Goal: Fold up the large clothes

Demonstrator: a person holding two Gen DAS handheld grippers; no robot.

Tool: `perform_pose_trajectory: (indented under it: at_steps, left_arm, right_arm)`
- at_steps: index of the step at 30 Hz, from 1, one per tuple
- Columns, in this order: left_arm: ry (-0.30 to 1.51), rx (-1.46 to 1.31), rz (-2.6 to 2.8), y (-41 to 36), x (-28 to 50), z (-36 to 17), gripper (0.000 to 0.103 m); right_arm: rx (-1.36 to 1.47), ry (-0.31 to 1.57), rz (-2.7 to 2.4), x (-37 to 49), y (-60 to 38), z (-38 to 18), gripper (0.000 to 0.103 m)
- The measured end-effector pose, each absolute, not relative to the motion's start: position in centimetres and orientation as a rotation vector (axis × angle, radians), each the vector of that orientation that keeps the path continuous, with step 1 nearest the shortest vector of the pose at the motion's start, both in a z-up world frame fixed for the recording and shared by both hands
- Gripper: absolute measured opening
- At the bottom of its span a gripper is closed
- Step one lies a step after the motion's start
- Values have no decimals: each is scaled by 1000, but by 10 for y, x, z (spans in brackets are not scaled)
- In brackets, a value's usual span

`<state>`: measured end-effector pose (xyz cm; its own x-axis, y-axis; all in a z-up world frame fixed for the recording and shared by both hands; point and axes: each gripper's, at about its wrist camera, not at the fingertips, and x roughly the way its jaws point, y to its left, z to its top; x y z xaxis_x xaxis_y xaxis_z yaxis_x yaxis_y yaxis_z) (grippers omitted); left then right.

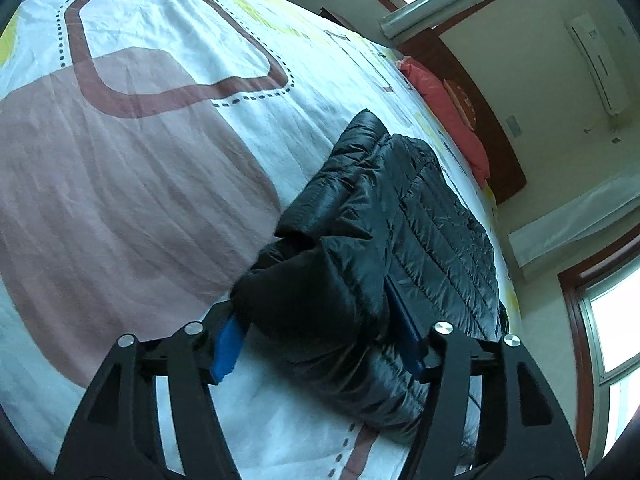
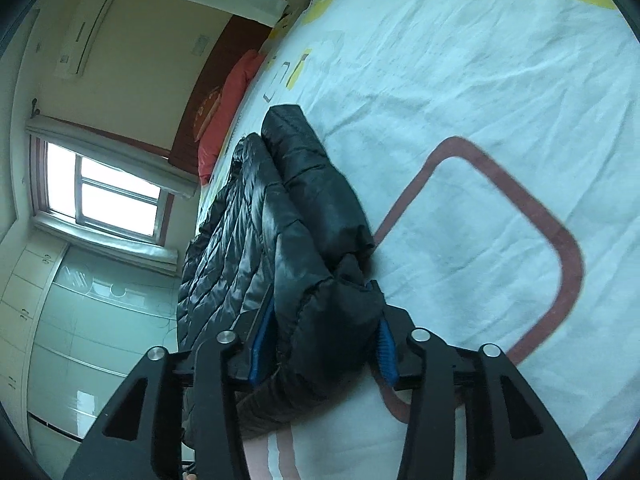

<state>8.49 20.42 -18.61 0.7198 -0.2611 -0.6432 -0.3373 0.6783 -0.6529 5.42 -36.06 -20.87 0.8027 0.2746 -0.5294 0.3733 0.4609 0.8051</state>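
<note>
Your black puffer jacket [image 1: 400,216] lies folded into a long bundle on the bed [image 1: 132,168], on its white sheet with pink and brown shapes, its far end pointing toward the red pillow [image 1: 452,120] by the headboard. Your left tool [image 1: 320,344] stands wide around the near end of the jacket, its blue pads [image 1: 227,346] on either side of the fabric, not squeezing it. Your right tool [image 2: 324,344] is partly spread around the same dark bundle, pads [image 2: 386,346] alongside it without clamping.
</note>
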Motion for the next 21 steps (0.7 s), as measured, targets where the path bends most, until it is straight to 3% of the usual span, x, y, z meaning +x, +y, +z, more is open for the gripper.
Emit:
perform_pose_trajectory:
  at_steps: [13,21]
  left_arm:
    - [776,-857,116,244,60,-171,69]
    - [804,-550,258,247,76,-145,69]
  right_arm:
    - [1092,623,-130,25,-391,-201,50]
    - [882,684,-286,32,-390,-174,50]
